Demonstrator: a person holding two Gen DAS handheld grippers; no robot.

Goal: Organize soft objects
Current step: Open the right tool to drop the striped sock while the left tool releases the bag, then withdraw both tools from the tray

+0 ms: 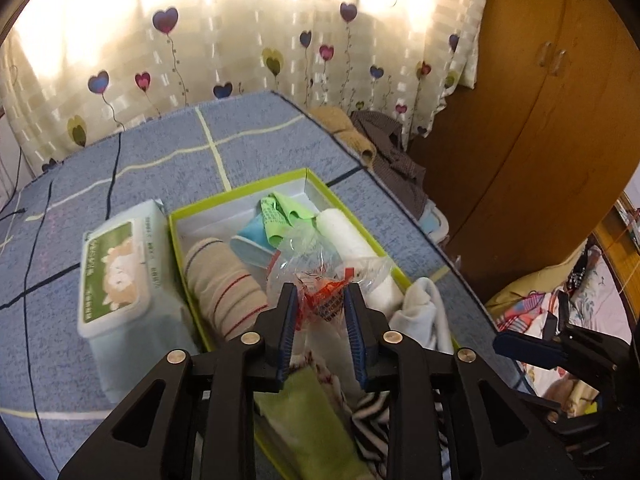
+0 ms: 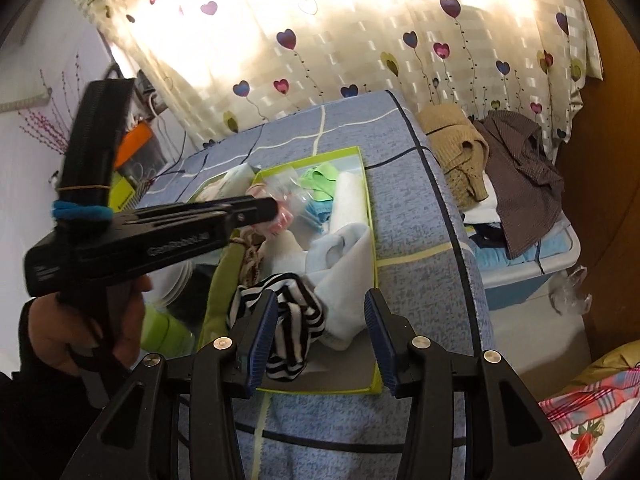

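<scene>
A green-rimmed box (image 1: 240, 190) on a blue checked cover holds a beige striped roll (image 1: 224, 284), a white roll (image 1: 348, 236), a green cloth (image 1: 284, 212) and a blue item. A crumpled clear plastic bag (image 1: 316, 264) with red print lies on top. My left gripper (image 1: 321, 300) stands part open around the bag's lower end, which lies loosely between the pads. My right gripper (image 2: 321, 296) is open over the box's near end. Below it are a black-and-white striped cloth (image 2: 296, 320) and a white cloth (image 2: 344, 264), with nothing gripped.
A wet wipes pack (image 1: 116, 276) lies against the box's left side. Tan knitwear (image 2: 456, 140) and a brown shirt (image 2: 520, 168) are heaped on a blue bin right of the cover. A wooden wardrobe (image 1: 540, 140) stands behind, and a heart-print curtain hangs at the back.
</scene>
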